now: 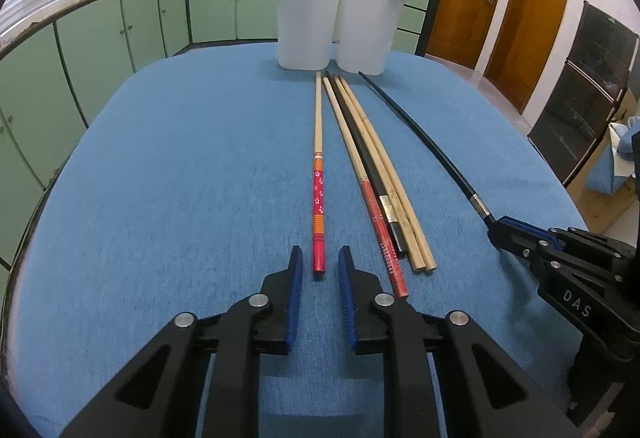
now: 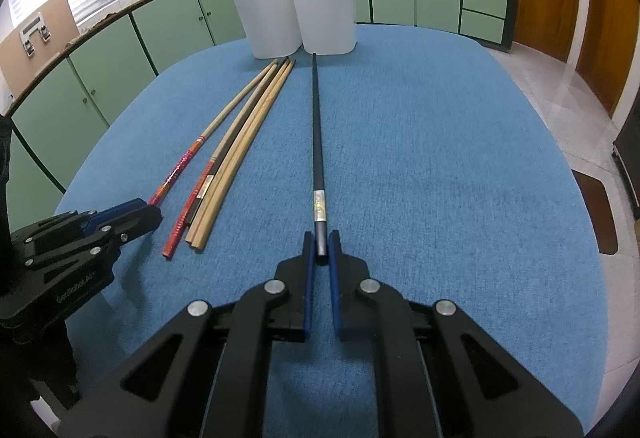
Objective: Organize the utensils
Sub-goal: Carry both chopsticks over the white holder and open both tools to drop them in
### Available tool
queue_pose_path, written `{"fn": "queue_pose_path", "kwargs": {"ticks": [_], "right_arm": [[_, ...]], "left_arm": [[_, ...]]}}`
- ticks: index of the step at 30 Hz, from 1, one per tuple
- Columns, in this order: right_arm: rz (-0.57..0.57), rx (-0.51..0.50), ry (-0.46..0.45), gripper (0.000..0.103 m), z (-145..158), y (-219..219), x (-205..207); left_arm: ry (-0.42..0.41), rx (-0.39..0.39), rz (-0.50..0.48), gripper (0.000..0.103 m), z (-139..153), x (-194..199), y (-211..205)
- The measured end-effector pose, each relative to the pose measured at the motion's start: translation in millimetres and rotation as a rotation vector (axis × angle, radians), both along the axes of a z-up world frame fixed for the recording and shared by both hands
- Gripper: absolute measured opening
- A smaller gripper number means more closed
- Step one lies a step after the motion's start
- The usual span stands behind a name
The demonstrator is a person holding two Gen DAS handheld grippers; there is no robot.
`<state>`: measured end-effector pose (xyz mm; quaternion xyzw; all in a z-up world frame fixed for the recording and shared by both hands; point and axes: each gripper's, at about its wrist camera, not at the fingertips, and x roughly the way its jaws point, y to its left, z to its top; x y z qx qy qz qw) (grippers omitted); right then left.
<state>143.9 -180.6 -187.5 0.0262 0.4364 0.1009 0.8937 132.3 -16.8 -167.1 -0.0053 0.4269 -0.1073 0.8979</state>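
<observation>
Two white plastic holders (image 1: 332,26) stood touching at the far end of the blue tablecloth (image 1: 180,178), each with a red-handled chopstick already leaning out of it. Six chopsticks were left lying on the cloth, tips toward the holders.

The right gripper (image 2: 321,250) was seen closed on the butt end of the black chopstick (image 2: 317,126), which lay apart from the rest, its tip just short of the right-hand holder. The left gripper (image 1: 319,266) was held slightly open astride the butt of the red flowered chopstick (image 1: 318,174); a gap showed on each side, so nothing was gripped. Just beside it lay a bundle (image 1: 372,166) of a red-handled stick, a black one and two plain bamboo ones.

For the step judged to be in hand, the left pads would best be centred on the flowered handle and closed squarely, so the stick is not rolled toward the bundle. The black chopstick would best be raised butt first, swung upright, and its tip guided over a rim before release.
</observation>
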Motion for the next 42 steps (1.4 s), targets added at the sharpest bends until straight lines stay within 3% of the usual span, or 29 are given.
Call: {"fn": "queue_pose_path", "kwargs": {"ticks": [3, 5, 10, 14, 23, 29, 33, 42], "right_arm": [[0.001, -0.01, -0.001, 0.007, 0.1, 1.6, 0.0], [0.001, -0.011, -0.002, 0.006, 0.1, 2.3, 0.1], [0.002, -0.007, -0.006, 0.006, 1.7, 2.3, -0.6], [0.003, -0.015, -0.022, 0.006, 11.8, -2.3, -5.2], [0.023, -0.059, -0.174, 0.006, 85.4, -11.9, -11.6], [0.049, -0.042, -0.277, 0.006, 144.4, -21.2, -2.0], [0.08, -0.022, -0.32, 0.006, 176.8, -23.2, 9.5], [0.178, 0.03, -0.33, 0.006, 233.9, -16.9, 44.7]], "left_arm": [[0.0, -0.005, 0.006, 0.016, -0.3, -1.4, 0.9], [0.0, 0.0, 0.004, 0.006, -0.5, 0.4, -0.4], [-0.003, -0.026, 0.013, 0.006, 1.8, 0.7, 3.1], [-0.05, -0.002, 0.006, 0.006, 25.4, -8.0, 7.8], [-0.24, -0.017, -0.006, 0.006, 107.4, -24.4, 20.8], [-0.352, -0.053, -0.025, 0.006, 157.6, -14.9, 25.9], [-0.4, -0.061, -0.048, 0.006, 184.0, -0.1, 22.7], [-0.428, -0.095, -0.11, 0.006, 211.5, 27.8, 9.6]]}}
